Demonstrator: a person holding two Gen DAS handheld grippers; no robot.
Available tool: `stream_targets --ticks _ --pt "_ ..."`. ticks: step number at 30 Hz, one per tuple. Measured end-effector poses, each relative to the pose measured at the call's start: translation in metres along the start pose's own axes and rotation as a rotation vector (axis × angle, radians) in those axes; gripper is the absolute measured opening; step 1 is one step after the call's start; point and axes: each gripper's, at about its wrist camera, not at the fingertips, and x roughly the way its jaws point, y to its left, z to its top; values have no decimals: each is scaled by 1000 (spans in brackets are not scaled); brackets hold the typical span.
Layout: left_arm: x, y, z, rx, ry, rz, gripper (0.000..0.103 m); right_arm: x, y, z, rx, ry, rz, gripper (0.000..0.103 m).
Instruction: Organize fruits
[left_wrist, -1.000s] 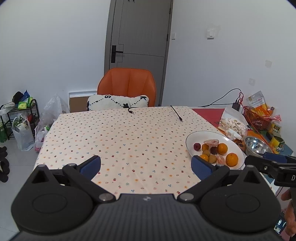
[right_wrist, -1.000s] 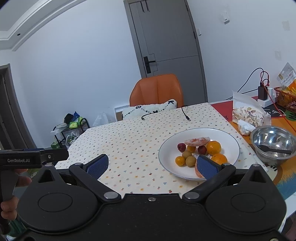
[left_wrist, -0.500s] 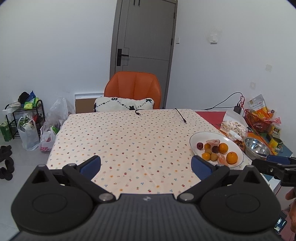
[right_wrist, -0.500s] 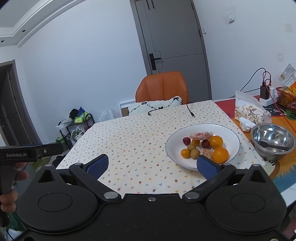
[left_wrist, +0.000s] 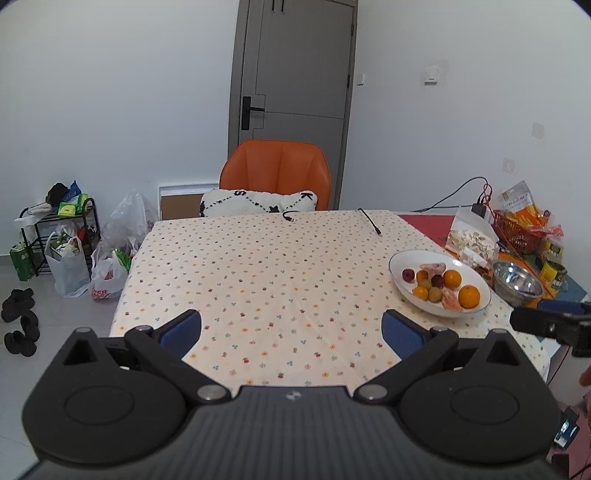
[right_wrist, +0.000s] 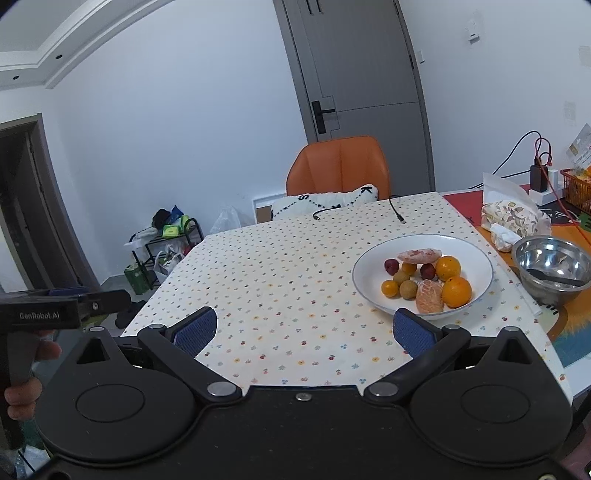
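Left gripper (left_wrist: 291, 330) is shown at the bottom of its own view, jaws spread wide, blue pads (left_wrist: 183, 328) facing inward with nothing between them. Right gripper (right_wrist: 303, 328) is likewise held wide apart and empty. At the lower left of the right view, a hand (right_wrist: 22, 384) is seen wrapped around the left gripper's handle.
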Motion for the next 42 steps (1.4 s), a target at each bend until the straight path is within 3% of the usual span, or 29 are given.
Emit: stream_targets --ticks 42 --pt "-1 11 -9 -16 19 26 103 4 8 -6 -12 29 16 103"
